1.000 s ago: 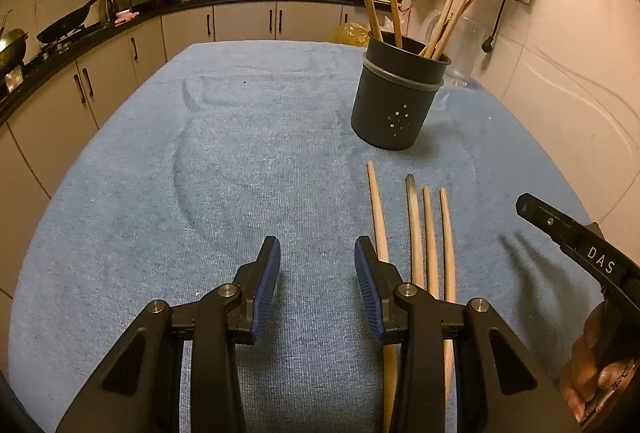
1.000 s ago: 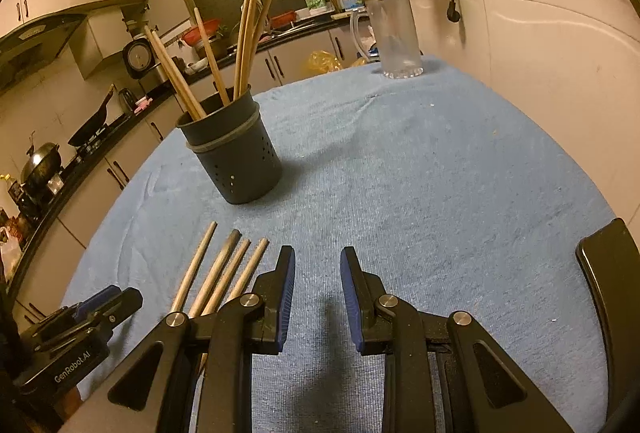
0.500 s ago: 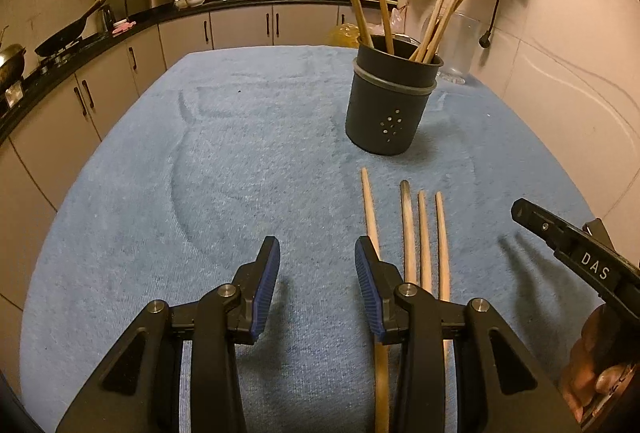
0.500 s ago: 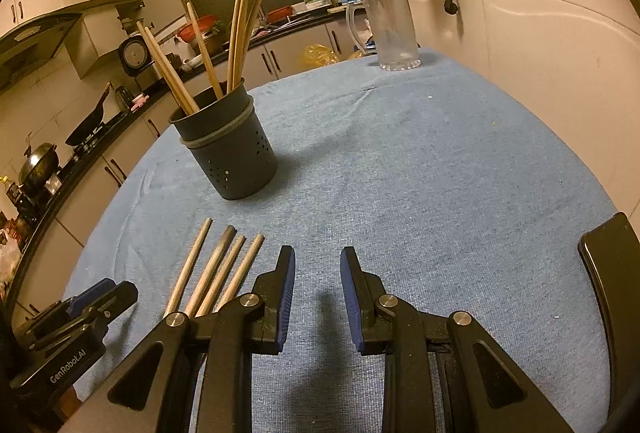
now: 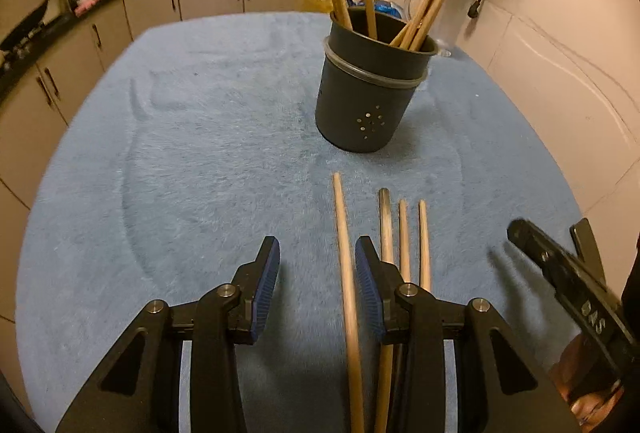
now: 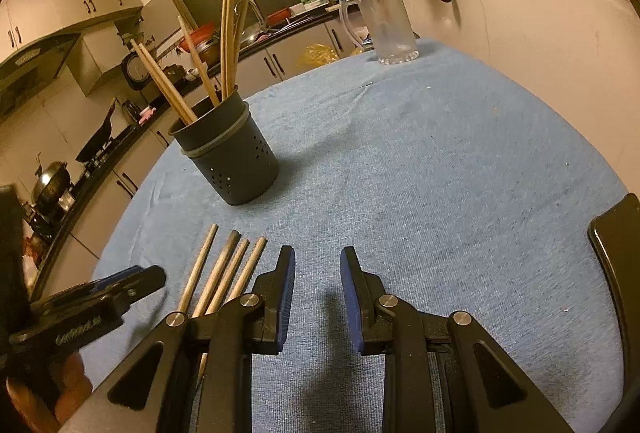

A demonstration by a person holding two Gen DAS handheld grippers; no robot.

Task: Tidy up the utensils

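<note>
Wooden chopsticks (image 5: 347, 273) partly hidden under left gripper (image 5: 316, 273), fingers apart, gripping nothing; right gripper (image 6: 318, 285) likewise

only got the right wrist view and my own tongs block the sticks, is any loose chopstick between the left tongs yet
Observer: Yes. In the left wrist view the leftmost chopstick on the blue cloth runs between the fingers of the left tongs. It lies close to the pad nearer the other sticks. The jaws are open and not pinching it.
Operator: and the other three
Observer: They are outside the jaws, on that same side. The dark-tipped stick passes under that finger, and the two pale sticks lie just beyond it.
</note>
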